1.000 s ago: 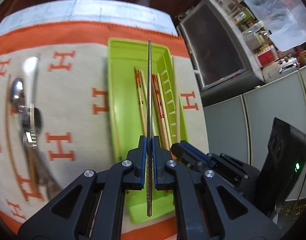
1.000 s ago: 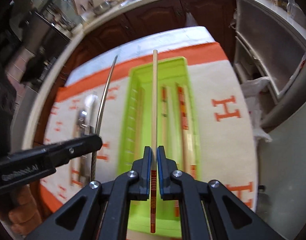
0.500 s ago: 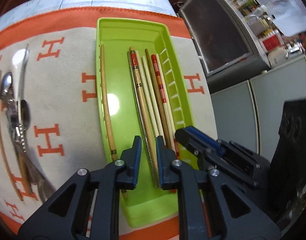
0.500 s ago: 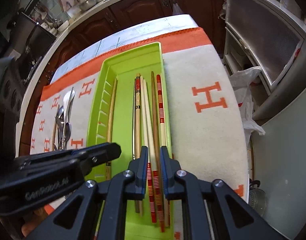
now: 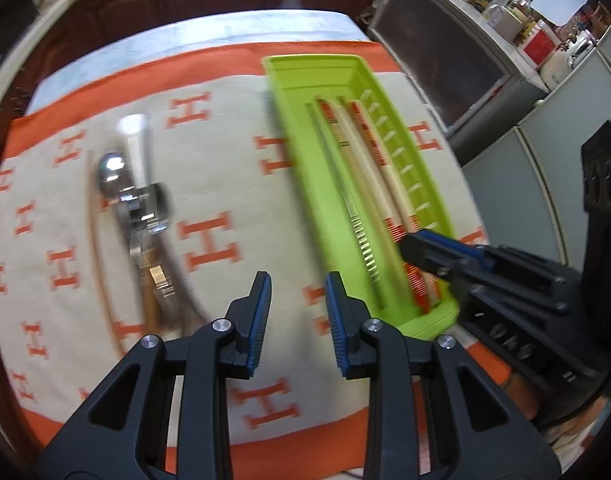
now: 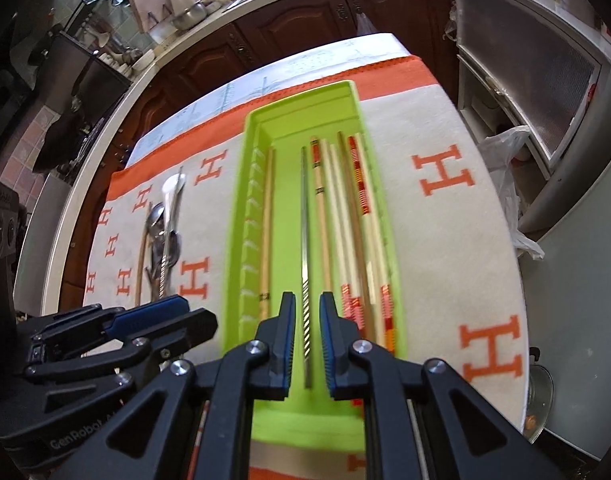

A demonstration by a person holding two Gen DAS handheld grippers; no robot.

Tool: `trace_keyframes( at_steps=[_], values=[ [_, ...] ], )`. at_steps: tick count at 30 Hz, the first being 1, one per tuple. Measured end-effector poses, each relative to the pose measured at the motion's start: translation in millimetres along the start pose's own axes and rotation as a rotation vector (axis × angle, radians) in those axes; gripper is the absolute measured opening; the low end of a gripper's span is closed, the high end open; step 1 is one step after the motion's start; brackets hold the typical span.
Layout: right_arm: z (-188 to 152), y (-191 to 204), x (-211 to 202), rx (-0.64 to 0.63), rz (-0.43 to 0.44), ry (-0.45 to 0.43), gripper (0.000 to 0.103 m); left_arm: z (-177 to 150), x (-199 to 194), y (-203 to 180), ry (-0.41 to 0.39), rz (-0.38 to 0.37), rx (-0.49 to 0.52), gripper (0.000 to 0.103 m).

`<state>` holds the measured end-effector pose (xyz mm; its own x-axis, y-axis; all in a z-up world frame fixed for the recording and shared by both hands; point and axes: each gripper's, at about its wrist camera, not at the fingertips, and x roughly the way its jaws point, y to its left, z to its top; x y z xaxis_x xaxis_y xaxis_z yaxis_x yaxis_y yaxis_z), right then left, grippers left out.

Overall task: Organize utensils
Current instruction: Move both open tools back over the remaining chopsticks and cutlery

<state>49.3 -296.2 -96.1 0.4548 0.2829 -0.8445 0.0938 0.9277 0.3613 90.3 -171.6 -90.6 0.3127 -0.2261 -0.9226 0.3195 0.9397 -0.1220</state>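
A lime green tray [image 5: 293,92] [image 6: 241,216] lies on the orange-and-cream cloth and holds several chopsticks: a metal one [image 6: 304,240] [image 5: 337,176] and wooden ones with red bands [image 6: 357,184]. My left gripper [image 5: 297,294] is open and empty above the cloth, left of the tray's near end. My right gripper [image 6: 306,320] is open and empty above the tray's near end, over the metal chopstick. Spoons and more utensils [image 5: 137,200] [image 6: 163,224] lie in a pile on the cloth at the left.
The cloth [image 5: 225,184] covers a round table with a rim [image 6: 65,216]. Dark cabinets [image 6: 297,20] stand behind. A metal cabinet [image 5: 445,52] and grey doors [image 5: 517,184] stand to the right.
Both grippers let their chopsticks go into the tray and opened. My left gripper has swung left, off the tray and over the cloth. My right gripper has opened wider over the tray.
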Motion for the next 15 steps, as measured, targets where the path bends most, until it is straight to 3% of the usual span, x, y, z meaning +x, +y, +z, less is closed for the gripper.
trace_keyframes(
  at_steps=[10, 15],
  values=[
    [-20, 54, 0, -0.084, 0.060, 0.025, 0.012, -32, -34, 104, -0.063, 0.116, -0.158, 0.025],
    [-22, 78, 5, -0.124, 0.075, 0.043, 0.012, -43, -32, 152, -0.049, 0.143, -0.246, 0.025]
  ],
)
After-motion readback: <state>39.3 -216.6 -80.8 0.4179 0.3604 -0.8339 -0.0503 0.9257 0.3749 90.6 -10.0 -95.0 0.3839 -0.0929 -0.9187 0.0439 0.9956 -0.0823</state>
